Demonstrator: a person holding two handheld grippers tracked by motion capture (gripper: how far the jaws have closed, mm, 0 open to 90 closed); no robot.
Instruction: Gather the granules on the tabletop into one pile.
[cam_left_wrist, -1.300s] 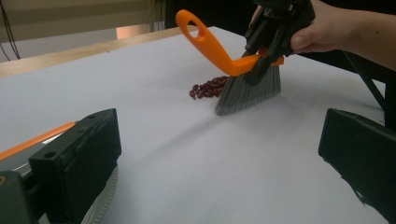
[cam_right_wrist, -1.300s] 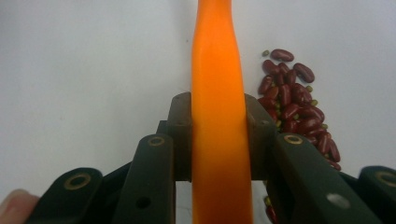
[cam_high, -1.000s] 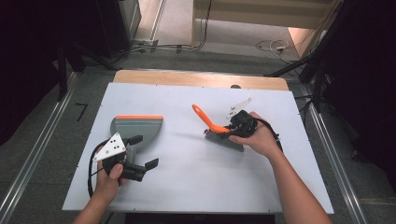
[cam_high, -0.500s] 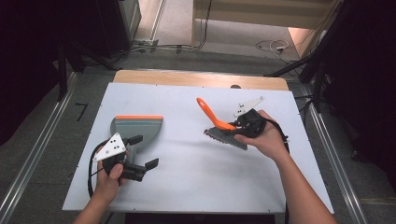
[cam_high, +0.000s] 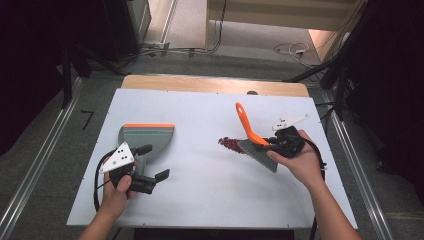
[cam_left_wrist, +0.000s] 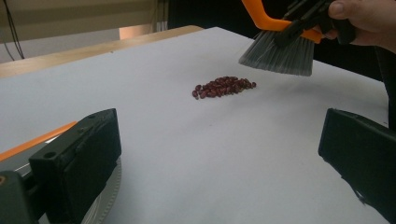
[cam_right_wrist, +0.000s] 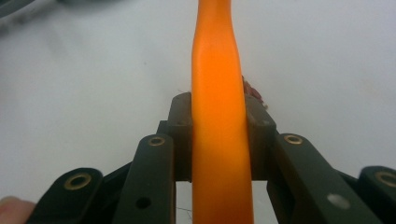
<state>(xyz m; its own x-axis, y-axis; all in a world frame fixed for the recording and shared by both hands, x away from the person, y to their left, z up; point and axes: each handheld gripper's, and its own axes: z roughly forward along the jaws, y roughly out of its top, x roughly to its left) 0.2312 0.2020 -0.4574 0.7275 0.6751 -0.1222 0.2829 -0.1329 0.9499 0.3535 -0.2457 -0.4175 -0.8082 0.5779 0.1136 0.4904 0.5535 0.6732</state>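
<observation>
A small pile of dark red beans (cam_high: 230, 144) (cam_left_wrist: 223, 86) lies right of the table's middle. Just right of it and lifted off the sheet, a hand brush (cam_high: 257, 151) with grey bristles (cam_left_wrist: 280, 53) hangs tilted. My right gripper (cam_high: 276, 143) (cam_right_wrist: 218, 116) is shut on its orange handle (cam_right_wrist: 218, 93). A grey dustpan with an orange lip (cam_high: 146, 136) rests at the left, and its edge (cam_left_wrist: 37, 140) shows beside one jaw. My left gripper (cam_high: 154, 161) (cam_left_wrist: 219, 140) sits at the dustpan's near end, jaws wide open with bare table between them.
The white table sheet (cam_high: 200, 195) has a wooden strip (cam_high: 210, 84) along its far edge. Metal rails (cam_high: 40, 170) run along both sides on the floor, and cables (cam_high: 292, 49) lie beyond the table.
My right gripper has carried the brush to the right and slightly up, uncovering the bean pile at the bristles' left. The left gripper and dustpan have stayed put.
</observation>
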